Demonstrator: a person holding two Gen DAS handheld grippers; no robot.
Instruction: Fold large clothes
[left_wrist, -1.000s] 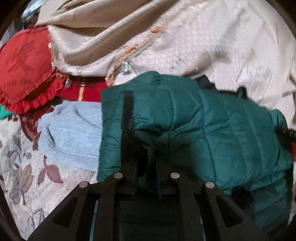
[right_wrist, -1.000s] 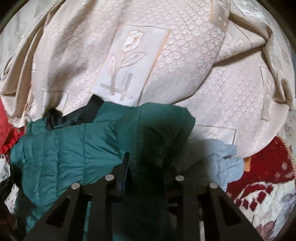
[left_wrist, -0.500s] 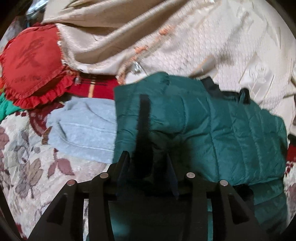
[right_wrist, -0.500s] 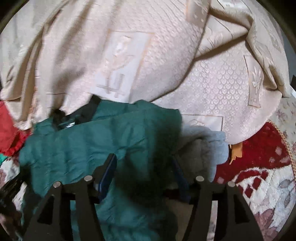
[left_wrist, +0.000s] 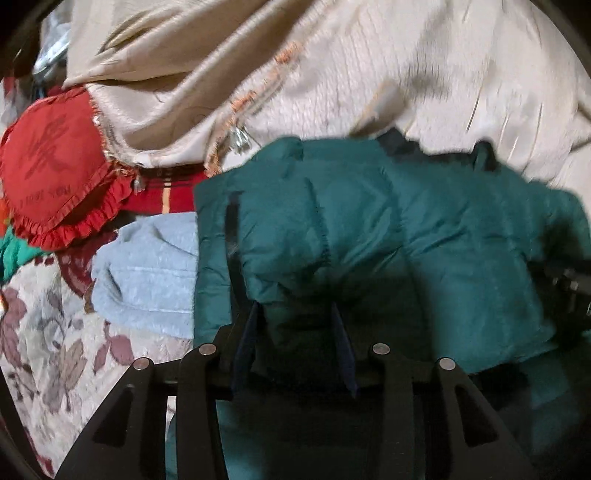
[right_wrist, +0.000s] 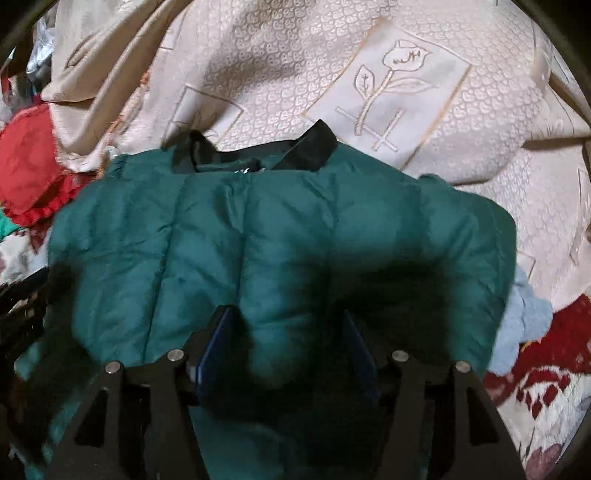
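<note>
A dark green quilted puffer jacket (left_wrist: 388, 229) lies folded on the bed, its black collar at the far side; it also fills the right wrist view (right_wrist: 280, 236). My left gripper (left_wrist: 295, 314) is open, its fingers apart just over the jacket's near left edge, next to a black zipper strip. My right gripper (right_wrist: 288, 317) is open, its blue-padded fingers (right_wrist: 216, 343) spread wide over the jacket's near edge. Neither holds cloth.
A light blue folded garment (left_wrist: 147, 273) lies under the jacket's left side, and shows in the right wrist view (right_wrist: 524, 325). A cream embroidered bedspread (right_wrist: 369, 74) is heaped behind. A red frilled cushion (left_wrist: 55, 166) sits at left on a floral blanket (left_wrist: 48, 350).
Both grippers have opened and let go of the jacket's fold, which now lies flat. The right gripper has swung left, so that the jacket is centred in its view.
</note>
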